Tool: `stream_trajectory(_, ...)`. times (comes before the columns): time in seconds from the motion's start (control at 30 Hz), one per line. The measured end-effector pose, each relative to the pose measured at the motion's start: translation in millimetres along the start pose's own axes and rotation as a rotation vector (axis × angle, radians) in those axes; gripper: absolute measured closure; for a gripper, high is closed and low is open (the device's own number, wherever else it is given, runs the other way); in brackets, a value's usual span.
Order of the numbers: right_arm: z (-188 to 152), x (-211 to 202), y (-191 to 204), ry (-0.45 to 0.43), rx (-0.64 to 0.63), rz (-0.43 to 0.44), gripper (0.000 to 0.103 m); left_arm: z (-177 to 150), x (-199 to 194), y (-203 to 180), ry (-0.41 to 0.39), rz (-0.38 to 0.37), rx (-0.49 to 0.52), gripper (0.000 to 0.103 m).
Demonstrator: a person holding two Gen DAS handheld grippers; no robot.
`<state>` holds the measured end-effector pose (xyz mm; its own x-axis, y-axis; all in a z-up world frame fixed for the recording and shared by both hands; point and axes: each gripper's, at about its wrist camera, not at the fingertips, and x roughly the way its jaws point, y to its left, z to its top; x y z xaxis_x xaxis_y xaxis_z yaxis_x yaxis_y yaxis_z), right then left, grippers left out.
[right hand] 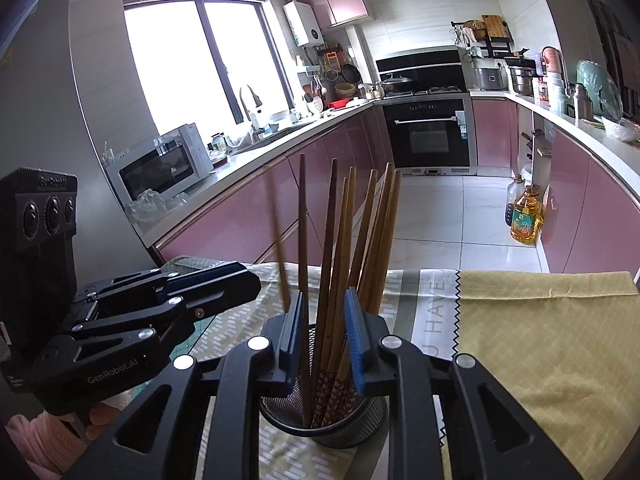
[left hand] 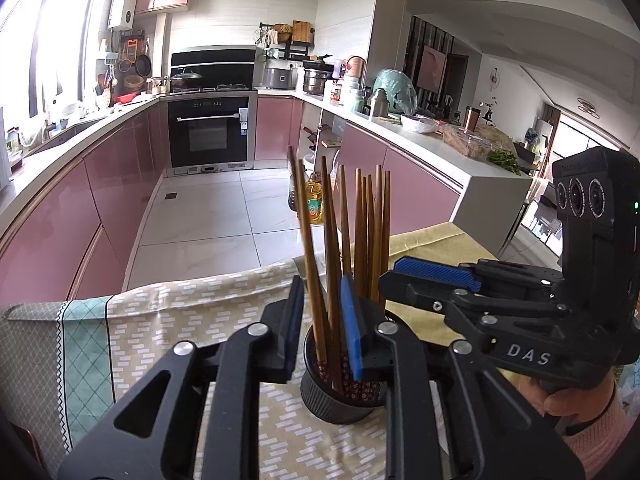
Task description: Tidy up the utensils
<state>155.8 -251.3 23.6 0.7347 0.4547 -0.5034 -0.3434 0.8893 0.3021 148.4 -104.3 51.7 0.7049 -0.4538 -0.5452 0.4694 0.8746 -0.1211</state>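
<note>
Chopsticks [left hand: 362,236] all upright in mesh holder [right hand: 324,420]; nothing loose on surface; task looks nearly finished. Left gripper [left hand: 320,320] and right gripper [right hand: 324,328]: jaws parted, straddling chopsticks, gripping none.

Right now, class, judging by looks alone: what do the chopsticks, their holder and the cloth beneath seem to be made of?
Chopsticks: probably wood or bamboo, brown and matte, with red floral-patterned lower ends.
Holder: apparently black metal mesh, since fine perforations show in its wall.
Cloth: woven fabric, yellow and matte, with a zigzag-cut edge.
</note>
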Motion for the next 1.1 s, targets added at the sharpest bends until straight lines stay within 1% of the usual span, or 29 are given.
stream_trajectory(0.03, -1.5, -2.2, 1.2, -0.004, -0.001, 0.000, 0.074, -2.9, -1.9, 1.0, -0.006, 0.009, -0.002, 0.073)
stream_trajectory(0.1, -5.0, -6.2, 3.8, -0.011, -0.006, 0.002, 0.066, -8.9, -6.8, 1.7, -0.020, 0.025, 0.001, 0.070)
stream_trajectory(0.13, -8.0, -10.1, 6.2, -0.020, -0.012, -0.005, 0.063, -12.2, -9.8, 2.2, -0.028, 0.030, 0.001, 0.064)
stream_trajectory(0.17, -10.3, -13.7, 8.3, -0.027, -0.018, -0.011, 0.057, -16.2, -14.0, 3.4, -0.040, 0.041, -0.002, 0.060)
stream_trajectory(0.2, -13.0, -16.9, 10.2, -0.036, -0.025, -0.021, 0.050, -19.8, -17.7, 4.7, -0.050, 0.053, -0.005, 0.048)
stream_trajectory(0.23, -17.5, -21.1, 13.3, -0.053, -0.035, -0.045, 0.046, -24.9, -23.6, 6.0, -0.067, 0.078, -0.007, 0.039)
stream_trajectory(0.27, -21.0, -23.4, 14.9, -0.063, -0.043, -0.062, 0.040, -29.8, -28.7, 6.6, -0.084, 0.102, -0.004, 0.037)
stream_trajectory(0.3, -25.9, -25.7, 17.6, -0.074, -0.055, -0.086, 0.035, -36.2, -34.5, 7.5, -0.102, 0.136, 0.002, 0.031)
stream_trajectory(0.33, -30.3, -27.5, 19.7, -0.082, -0.062, -0.109, 0.033, -41.4, -39.0, 8.8, -0.113, 0.157, 0.001, 0.022)
stream_trajectory(0.4, -37.4, -29.2, 21.5, -0.091, -0.069, -0.131, 0.020, -52.7, -49.4, 13.4, -0.135, 0.200, -0.016, 0.011)
stream_trajectory(0.47, -46.8, -32.1, 25.6, -0.103, -0.081, -0.151, 0.016, -62.9, -60.3, 16.2, -0.161, 0.236, -0.023, 0.006)
stream_trajectory(0.57, -57.9, -34.6, 34.7, -0.129, -0.110, -0.182, 0.006, -76.7, -74.1, 20.4, -0.185, 0.285, -0.024, 0.005)
stream_trajectory(0.73, -74.1, -39.7, 48.2, -0.170, -0.128, -0.207, 0.006, -93.5, -97.0, 22.2, -0.226, 0.341, -0.034, 0.005)
stream_trajectory(0.87, -83.7, -45.1, 56.9, -0.202, -0.142, -0.229, 0.006, -106.3, -115.3, 23.4, -0.265, 0.360, -0.055, 0.005)
stream_trajectory(1.1, -94.6, -54.4, 67.0, -0.240, -0.136, -0.227, 0.006, -116.8, -133.8, 17.3, -0.315, 0.414, -0.040, 0.005)
